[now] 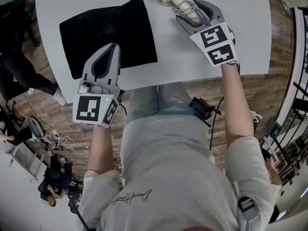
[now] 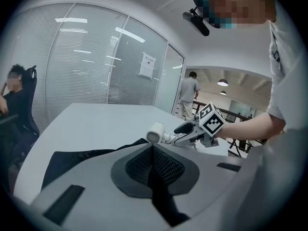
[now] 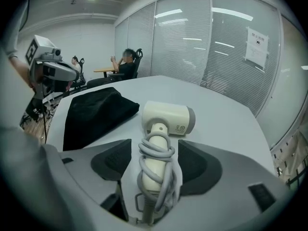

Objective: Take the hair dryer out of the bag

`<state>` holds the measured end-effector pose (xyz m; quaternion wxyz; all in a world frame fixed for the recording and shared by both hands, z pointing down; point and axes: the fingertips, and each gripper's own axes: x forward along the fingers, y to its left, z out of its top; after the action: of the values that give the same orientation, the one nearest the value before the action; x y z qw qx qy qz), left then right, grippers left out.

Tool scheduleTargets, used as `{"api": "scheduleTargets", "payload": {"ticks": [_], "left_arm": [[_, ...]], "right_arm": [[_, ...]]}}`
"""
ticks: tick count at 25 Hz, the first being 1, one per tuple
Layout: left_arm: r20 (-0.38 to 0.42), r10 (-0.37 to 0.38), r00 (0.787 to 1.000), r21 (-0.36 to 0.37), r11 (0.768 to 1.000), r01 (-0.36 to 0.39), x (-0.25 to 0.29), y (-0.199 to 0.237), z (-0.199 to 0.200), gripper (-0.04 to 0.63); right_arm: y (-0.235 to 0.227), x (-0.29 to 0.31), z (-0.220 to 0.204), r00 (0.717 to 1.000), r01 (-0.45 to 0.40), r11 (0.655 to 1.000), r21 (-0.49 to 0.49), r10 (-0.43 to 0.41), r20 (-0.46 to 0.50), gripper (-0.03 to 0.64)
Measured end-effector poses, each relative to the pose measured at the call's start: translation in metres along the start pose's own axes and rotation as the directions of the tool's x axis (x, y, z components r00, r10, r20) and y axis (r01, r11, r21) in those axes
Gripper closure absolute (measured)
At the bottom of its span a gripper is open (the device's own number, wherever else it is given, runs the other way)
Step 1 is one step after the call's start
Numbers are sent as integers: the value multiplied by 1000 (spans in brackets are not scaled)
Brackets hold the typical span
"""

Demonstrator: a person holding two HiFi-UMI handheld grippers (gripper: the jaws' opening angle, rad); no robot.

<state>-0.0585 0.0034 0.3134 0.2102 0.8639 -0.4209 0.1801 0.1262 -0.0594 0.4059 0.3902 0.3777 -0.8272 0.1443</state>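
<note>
Standing wide apart, the jaws of my right gripper (image 3: 154,146) flank the cord-wrapped handle of the cream plastic hair dryer (image 3: 168,117) without pressing it. It lies on the white table (image 3: 226,124), outside the black fabric bag (image 3: 96,112) to their left. My left gripper (image 2: 153,148) has its jaws pressed together, with nothing seen between them. I'd back straight out, clear of the cord.

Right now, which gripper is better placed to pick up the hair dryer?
Right. The right gripper has open jaws flanking the hair dryer handle; the left gripper is shut over the black bag, away from it.
</note>
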Motion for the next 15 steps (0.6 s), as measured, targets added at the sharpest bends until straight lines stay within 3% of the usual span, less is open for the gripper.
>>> {"api": "scheduleTargets", "payload": {"ticks": [4, 8, 13, 15], "left_arm": [[-33, -45, 998, 16, 999, 46, 1, -4, -4, 583], [-51, -82, 995, 58, 995, 85, -6, -14, 10, 583], [-30, -95, 995, 76, 992, 97, -12, -22, 22, 583], [-24, -103, 994, 90, 990, 105, -14, -29, 29, 583]], "right_arm": [[4, -12, 6, 999, 10, 999, 45, -12, 34, 321], [4, -40, 24, 997, 39, 997, 63, -43, 68, 400], [5, -70, 35, 990, 56, 996, 76, -65, 128, 571], [10, -84, 44, 987, 53, 996, 72, -63, 151, 580]]}}
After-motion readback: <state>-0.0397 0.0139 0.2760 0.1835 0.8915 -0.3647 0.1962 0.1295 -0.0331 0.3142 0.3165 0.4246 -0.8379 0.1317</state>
